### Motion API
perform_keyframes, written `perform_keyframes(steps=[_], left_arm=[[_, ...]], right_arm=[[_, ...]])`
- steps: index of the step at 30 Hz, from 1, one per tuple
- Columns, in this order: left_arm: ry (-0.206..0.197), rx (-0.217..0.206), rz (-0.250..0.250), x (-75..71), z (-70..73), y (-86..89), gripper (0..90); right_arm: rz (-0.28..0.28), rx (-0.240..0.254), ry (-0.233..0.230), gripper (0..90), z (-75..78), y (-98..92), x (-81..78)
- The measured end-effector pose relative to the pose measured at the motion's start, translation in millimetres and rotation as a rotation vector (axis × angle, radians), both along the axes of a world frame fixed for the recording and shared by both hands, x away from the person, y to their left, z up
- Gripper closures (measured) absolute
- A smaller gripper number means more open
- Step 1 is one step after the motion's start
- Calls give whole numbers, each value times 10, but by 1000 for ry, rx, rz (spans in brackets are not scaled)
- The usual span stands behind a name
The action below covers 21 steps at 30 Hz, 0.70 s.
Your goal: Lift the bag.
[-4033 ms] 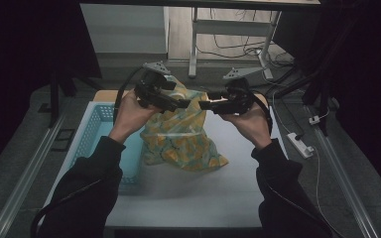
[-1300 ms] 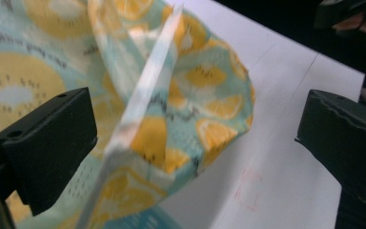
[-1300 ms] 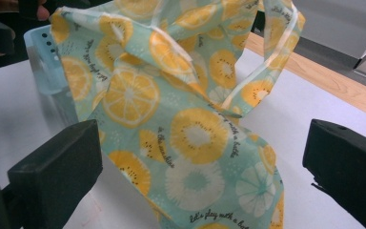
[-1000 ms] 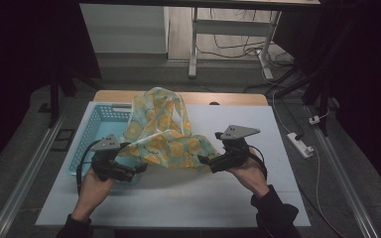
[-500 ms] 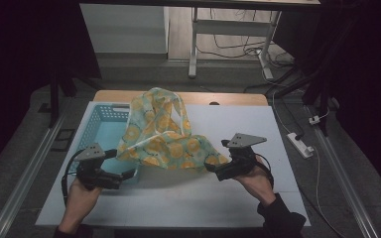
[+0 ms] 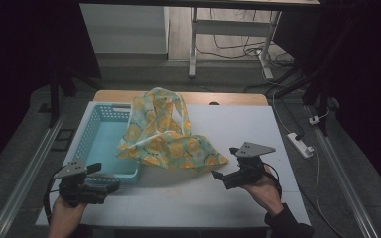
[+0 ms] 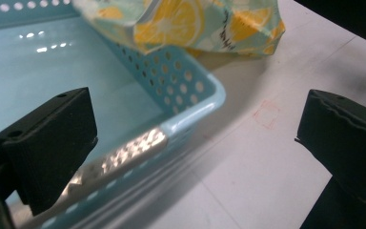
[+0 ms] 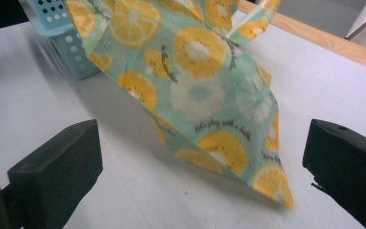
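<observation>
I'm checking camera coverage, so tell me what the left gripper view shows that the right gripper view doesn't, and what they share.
Left gripper view alone: the inside floor of the blue basket, its shiny near rim, and a small red square mark on the table.

Right gripper view alone: the wooden table edge at the far side, and the printed writing on the cloth's spread corner.

Both: the lemon-print cloth, part of the perforated basket, the white tabletop, and each tool's own two black jaws, wide apart with nothing between them.
</observation>
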State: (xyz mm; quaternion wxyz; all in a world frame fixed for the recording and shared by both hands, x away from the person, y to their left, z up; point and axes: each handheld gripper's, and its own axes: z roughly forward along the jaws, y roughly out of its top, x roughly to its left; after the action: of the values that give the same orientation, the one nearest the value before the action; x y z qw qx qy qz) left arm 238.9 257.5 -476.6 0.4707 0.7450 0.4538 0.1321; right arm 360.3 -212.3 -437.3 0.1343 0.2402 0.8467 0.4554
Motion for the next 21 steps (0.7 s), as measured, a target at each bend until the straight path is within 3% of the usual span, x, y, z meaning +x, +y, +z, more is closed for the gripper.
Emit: perform_keyframes(steps=[10, 21], left_arm=[[27, 12, 45, -184, -123, 84, 0], [77, 43, 74, -327, -326, 143, 0]], right_arm=[[-56, -11, 17, 0, -141, -253, -162], [-168, -12, 46, 0, -370, -599, -374]])
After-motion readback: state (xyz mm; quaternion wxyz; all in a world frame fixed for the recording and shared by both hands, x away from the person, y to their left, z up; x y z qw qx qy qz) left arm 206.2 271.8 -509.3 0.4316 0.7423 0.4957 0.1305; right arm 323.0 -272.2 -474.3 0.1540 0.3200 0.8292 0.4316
